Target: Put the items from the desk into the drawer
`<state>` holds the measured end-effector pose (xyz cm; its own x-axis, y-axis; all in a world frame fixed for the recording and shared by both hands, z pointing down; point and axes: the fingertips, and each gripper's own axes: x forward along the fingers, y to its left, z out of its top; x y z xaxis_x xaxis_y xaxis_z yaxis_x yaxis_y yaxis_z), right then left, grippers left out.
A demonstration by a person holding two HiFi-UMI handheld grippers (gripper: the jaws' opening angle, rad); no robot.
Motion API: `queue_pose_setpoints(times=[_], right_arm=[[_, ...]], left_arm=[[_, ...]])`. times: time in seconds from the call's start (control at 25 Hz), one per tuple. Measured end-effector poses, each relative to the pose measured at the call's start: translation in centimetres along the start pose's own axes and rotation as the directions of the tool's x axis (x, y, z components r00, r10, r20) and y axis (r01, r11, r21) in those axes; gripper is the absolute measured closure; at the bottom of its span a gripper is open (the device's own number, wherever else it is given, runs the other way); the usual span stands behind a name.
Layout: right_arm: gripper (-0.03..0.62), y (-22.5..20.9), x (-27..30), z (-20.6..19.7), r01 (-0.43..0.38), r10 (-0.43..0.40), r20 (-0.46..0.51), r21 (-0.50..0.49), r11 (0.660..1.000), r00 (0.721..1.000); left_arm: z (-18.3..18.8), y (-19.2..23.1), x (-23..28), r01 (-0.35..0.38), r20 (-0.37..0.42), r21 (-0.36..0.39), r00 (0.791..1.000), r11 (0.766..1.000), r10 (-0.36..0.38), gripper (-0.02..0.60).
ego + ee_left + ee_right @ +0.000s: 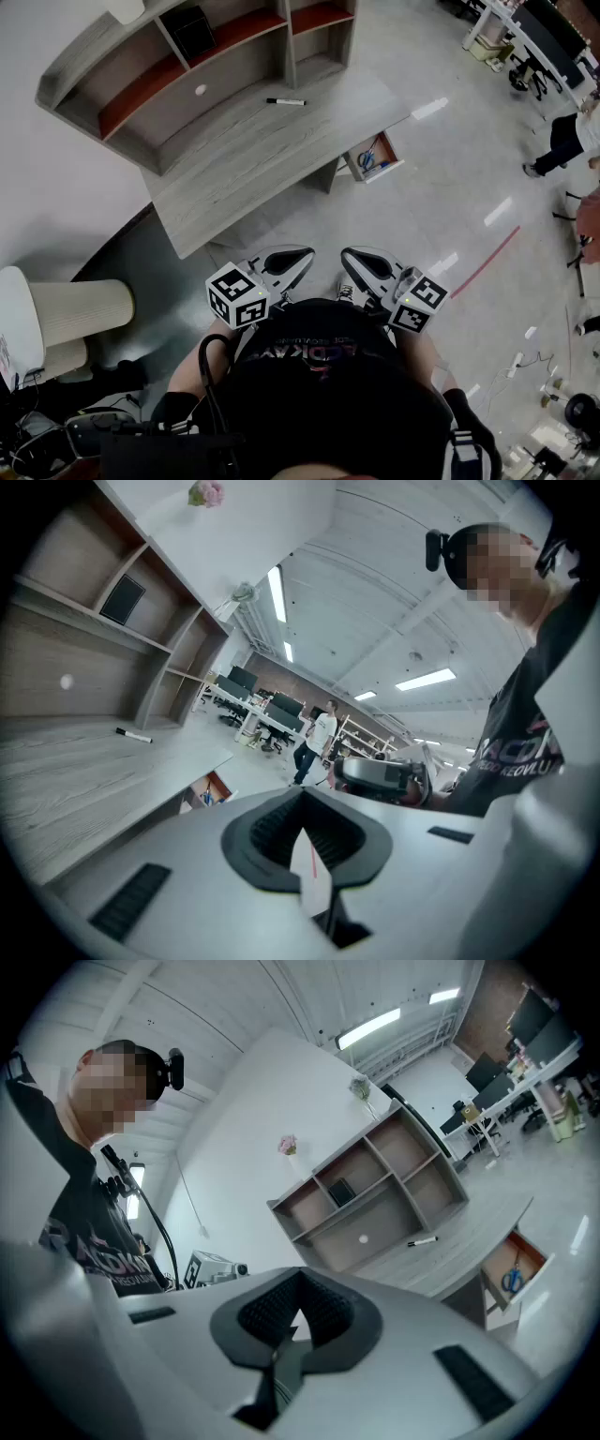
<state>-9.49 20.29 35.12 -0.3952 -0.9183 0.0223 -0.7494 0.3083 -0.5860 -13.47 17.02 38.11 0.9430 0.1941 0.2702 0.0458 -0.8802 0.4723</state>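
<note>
Standing on grey floor (450, 187), well apart from surface (244, 159). Holding left tongs (291, 261) (302, 799) and right tongs (367, 262) (300, 1279) side by side near chest, aimed toward surface. Clenched on both sides, tips pressed together, gripping nothing. Spotting black marker (285, 101) (133, 735) (422, 1240) lying flat on surface, just in front of shelf unit (187, 66). Noting drawer (395, 150) (506, 1260) pulled open below right end of surface, with blue-handled scissors (367, 157) (511, 1281) inside. Also logging dark flat box (192, 30) propped in upper shelf compartment.
</note>
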Motion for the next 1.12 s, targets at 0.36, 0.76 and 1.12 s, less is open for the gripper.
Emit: queue_pose_setpoints(times=[0.36, 0.76, 1.12], right_arm=[[0.577, -0.5, 0.4, 0.0, 0.0, 0.0, -0.003, -0.005, 1.0, 1.0], [0.577, -0.3, 1.4, 0.9, -0.053, 0.053, -0.006, -0.054, 0.997, 0.999], [0.577, -1.6, 1.2, 1.5, -0.067, 0.067, -0.001, -0.037, 0.997, 0.998]], left_arm=[[0.0, 0.5, 0.2, -0.002, -0.002, 0.006, 1.0, 1.0, 0.002, 0.571], [0.9, 1.3, 0.4, -0.032, -0.002, 0.043, 0.999, 0.999, 0.032, 0.571], [1.1, 1.0, 1.9, -0.04, -0.038, 0.088, 0.998, 0.995, 0.043, 0.571]])
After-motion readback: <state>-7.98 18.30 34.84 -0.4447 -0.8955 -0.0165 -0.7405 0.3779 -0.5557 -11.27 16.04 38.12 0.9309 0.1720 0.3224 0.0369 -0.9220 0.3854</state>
